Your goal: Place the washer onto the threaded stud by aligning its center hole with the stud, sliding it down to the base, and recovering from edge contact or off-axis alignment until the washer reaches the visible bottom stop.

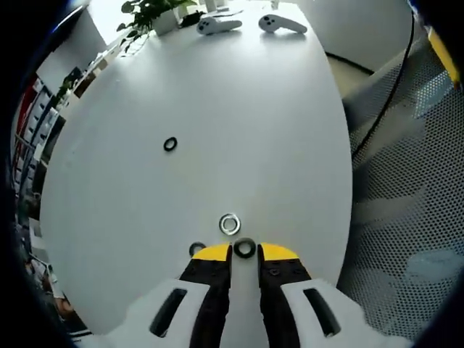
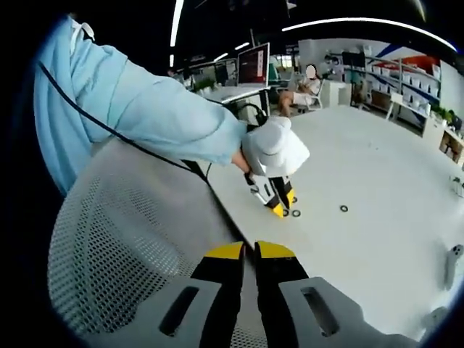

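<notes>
The table (image 1: 217,109) ahead of the left gripper (image 1: 244,254) looks smooth and matt white. Just past the jaws, one washer (image 1: 230,224) is bright, shiny metal; the dark ring (image 1: 245,249) between the tips and another dark ring (image 1: 170,144) farther out look dull black. The jaws look like matt black plastic with glossy yellow tips, on smooth white plastic bodies. To the gripper's right a chair back (image 1: 406,217) is grey open mesh cloth. Far ahead, two controllers (image 1: 250,25) look like smooth white plastic. Ahead of the right gripper (image 2: 254,250), a sleeve (image 2: 145,109) is soft, pale blue cloth, creased.
</notes>
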